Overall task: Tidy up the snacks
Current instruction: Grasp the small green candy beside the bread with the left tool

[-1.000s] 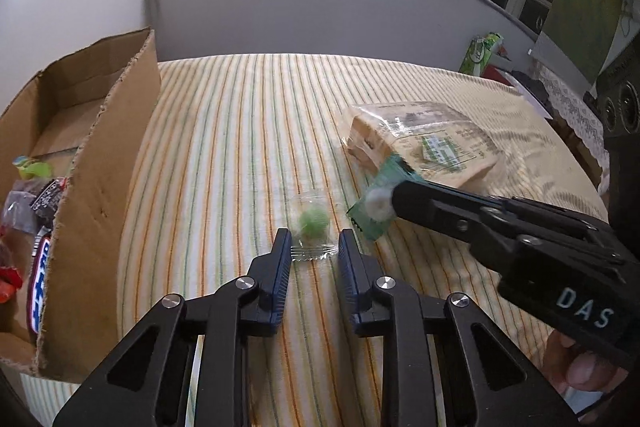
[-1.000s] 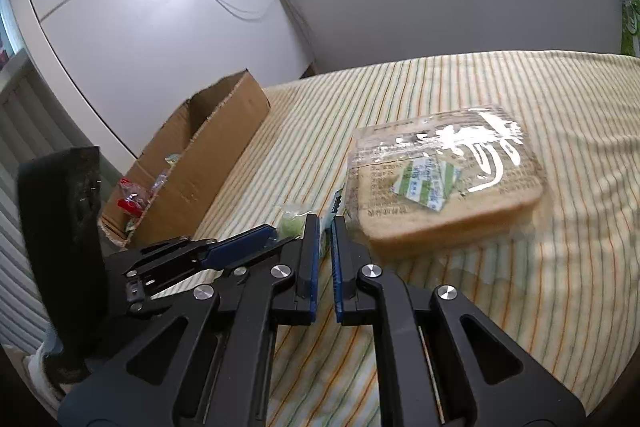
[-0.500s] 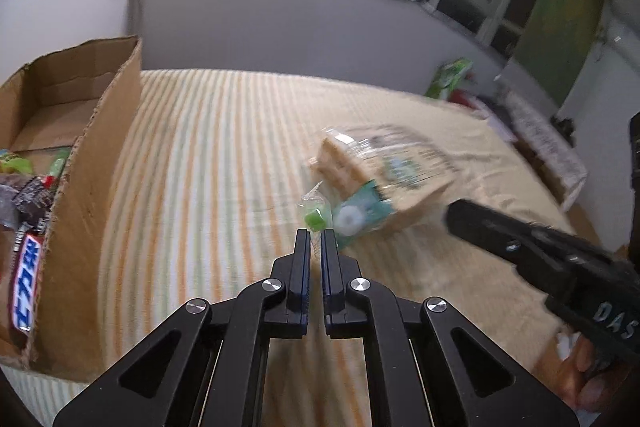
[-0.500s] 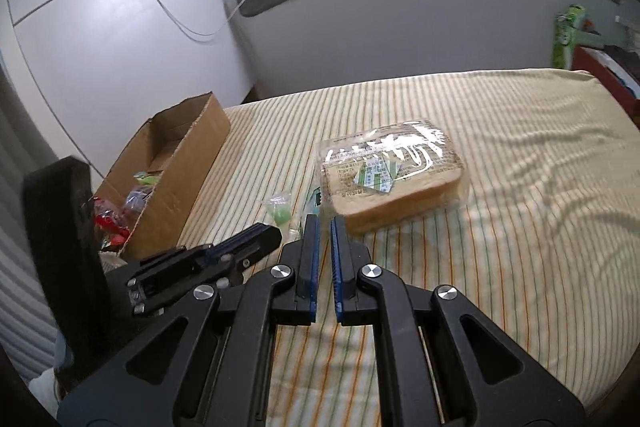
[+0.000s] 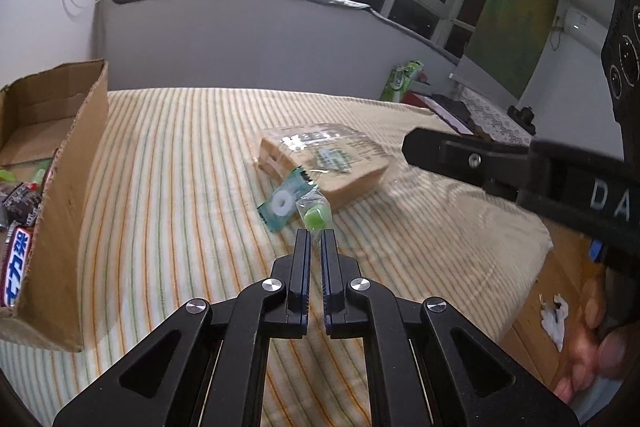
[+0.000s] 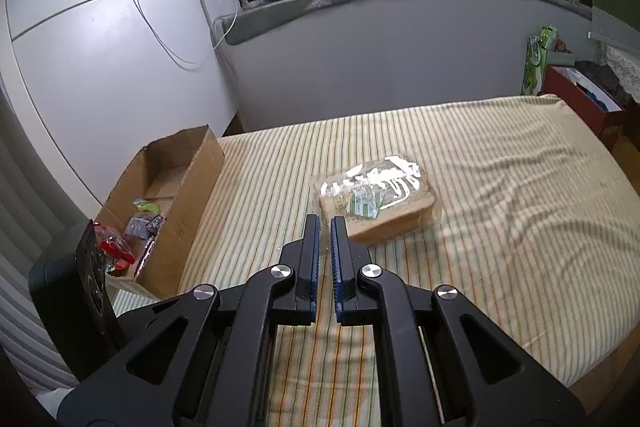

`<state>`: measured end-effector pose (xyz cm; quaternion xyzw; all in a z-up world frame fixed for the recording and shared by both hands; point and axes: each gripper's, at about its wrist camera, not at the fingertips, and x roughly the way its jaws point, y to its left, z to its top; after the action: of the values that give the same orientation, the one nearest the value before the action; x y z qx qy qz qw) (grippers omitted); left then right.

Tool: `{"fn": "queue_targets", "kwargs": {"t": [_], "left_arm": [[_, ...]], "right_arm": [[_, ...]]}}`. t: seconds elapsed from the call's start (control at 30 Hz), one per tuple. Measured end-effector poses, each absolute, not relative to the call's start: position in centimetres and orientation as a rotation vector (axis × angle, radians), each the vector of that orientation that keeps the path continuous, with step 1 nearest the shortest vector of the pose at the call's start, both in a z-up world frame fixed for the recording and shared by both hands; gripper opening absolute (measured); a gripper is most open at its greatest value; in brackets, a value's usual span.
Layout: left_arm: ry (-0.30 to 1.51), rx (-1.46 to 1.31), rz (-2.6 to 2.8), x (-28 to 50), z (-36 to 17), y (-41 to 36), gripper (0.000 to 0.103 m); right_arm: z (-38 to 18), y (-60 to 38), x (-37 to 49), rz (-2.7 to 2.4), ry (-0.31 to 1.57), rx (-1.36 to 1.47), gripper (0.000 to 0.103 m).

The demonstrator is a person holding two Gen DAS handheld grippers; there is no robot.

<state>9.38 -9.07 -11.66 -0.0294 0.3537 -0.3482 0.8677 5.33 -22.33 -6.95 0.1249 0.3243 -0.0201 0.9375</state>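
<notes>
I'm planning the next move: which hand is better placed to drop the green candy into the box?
Left. The left tongs look shut on the candy, and the box lies on that side. The right tongs are shut, seemingly empty, over by the bread.

Left claw (image 5: 315, 235) pinches green candy wrapper (image 5: 314, 210) above striped bedspread (image 5: 180, 163)

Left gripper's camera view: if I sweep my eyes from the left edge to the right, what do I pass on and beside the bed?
cardboard box → teal candy packet → green candy in clear wrapper → bagged bread → right gripper → person's hand
</notes>
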Motion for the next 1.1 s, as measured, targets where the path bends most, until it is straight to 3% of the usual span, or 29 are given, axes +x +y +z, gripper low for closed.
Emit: {"fn": "queue_targets", "kwargs": {"t": [0.73, 1.1], "left_arm": [[0.628, -0.138, -0.714, 7.1, -7.0, -5.9, 0.003], [0.395, -0.242, -0.746, 3.7, -3.0, -0.7, 0.003]], "right_arm": [[-3.4, -20.7, 2.3, 0.021, 0.564, 0.235, 0.006], [2.5, -18.0, -1.3, 0.117, 0.398, 0.177, 0.006]]}}
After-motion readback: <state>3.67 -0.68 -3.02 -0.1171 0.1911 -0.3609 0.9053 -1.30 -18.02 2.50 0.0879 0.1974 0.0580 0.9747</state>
